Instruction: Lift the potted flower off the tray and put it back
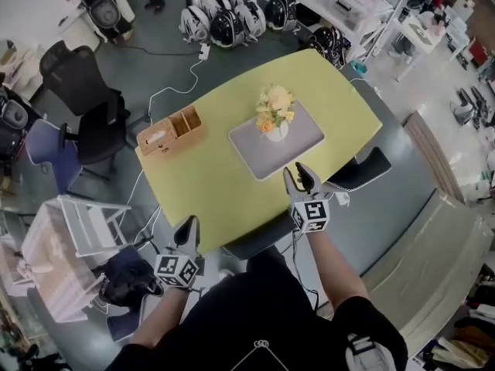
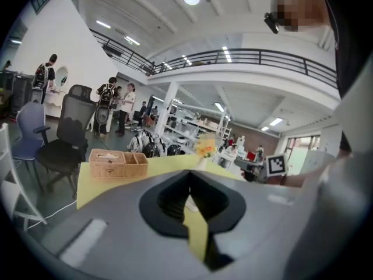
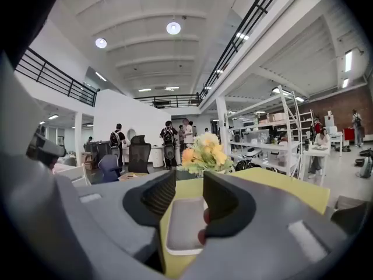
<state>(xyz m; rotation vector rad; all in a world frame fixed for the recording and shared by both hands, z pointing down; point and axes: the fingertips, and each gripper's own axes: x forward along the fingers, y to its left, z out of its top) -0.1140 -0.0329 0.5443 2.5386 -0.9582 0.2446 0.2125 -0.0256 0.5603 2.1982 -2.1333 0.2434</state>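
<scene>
A large open hall with a grey floor (image 1: 178, 60), white shelving and a railed upper gallery surrounds a yellow-green table with rounded corners (image 1: 224, 168), which lies slantwise in the head view. Black mesh office chairs (image 1: 93, 107) stand off its left end.

Near the table's right part lies a flat grey rectangular tray with rounded corners (image 1: 298, 141). In the head view its long side runs from lower left to upper right.

A rectangular woven wicker basket with compartments (image 1: 170, 132) sits well apart from the tray, at the table's left edge.

The potted flower (image 1: 274, 113), yellow and orange blooms in a small white pot, stands upright on the tray toward its far side. Its long axis is vertical, with the blooms pointing up.

The right gripper (image 1: 298, 172) hovers at the table's near edge just short of the tray. Its jaws are apart with nothing between them, and the tray and blooms show beyond the gap.

The left gripper (image 1: 189, 222) is off the table's near-left edge. Its jaw tips are together and it holds nothing.
</scene>
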